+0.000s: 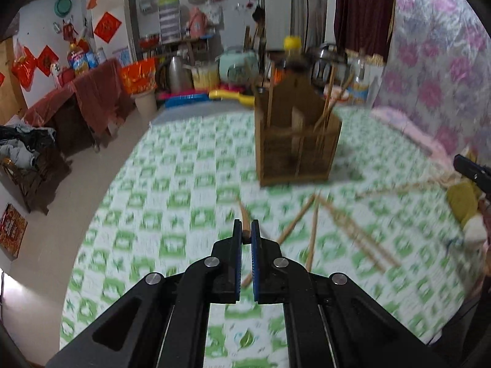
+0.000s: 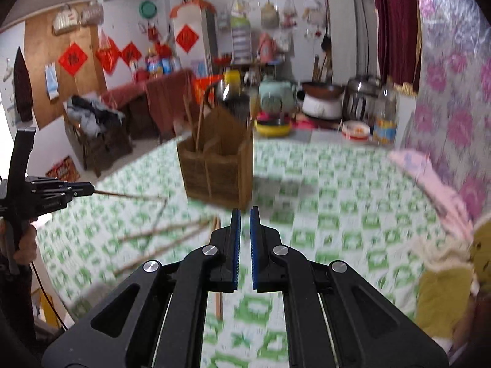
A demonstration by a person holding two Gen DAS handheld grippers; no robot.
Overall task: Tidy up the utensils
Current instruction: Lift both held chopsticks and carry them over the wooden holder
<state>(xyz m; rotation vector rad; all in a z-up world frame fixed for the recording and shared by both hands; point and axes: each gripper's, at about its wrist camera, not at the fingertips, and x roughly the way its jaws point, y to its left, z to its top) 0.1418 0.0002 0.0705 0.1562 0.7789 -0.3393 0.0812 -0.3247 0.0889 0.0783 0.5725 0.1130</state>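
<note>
My left gripper (image 1: 246, 230) is shut on a wooden chopstick (image 1: 244, 216) and holds it above the green-checked tablecloth (image 1: 184, 184). The same gripper (image 2: 89, 190) shows in the right wrist view with the chopstick (image 2: 129, 196) sticking out of it. Several loose chopsticks (image 1: 313, 233) lie on the cloth to its right, also seen in the right wrist view (image 2: 165, 236). A wooden utensil holder (image 1: 296, 141) with a few chopsticks upright in it stands further back (image 2: 219, 165). My right gripper (image 2: 244, 217) is shut and empty, close in front of the holder.
A dark bottle with a yellow cap (image 1: 293, 52) stands behind the holder. Pots, a cooker (image 2: 322, 101) and jars (image 2: 385, 116) crowd the table's far edge. A pink cloth (image 2: 429, 178) and a yellow cloth (image 2: 442, 294) lie at the right by the flowered wall.
</note>
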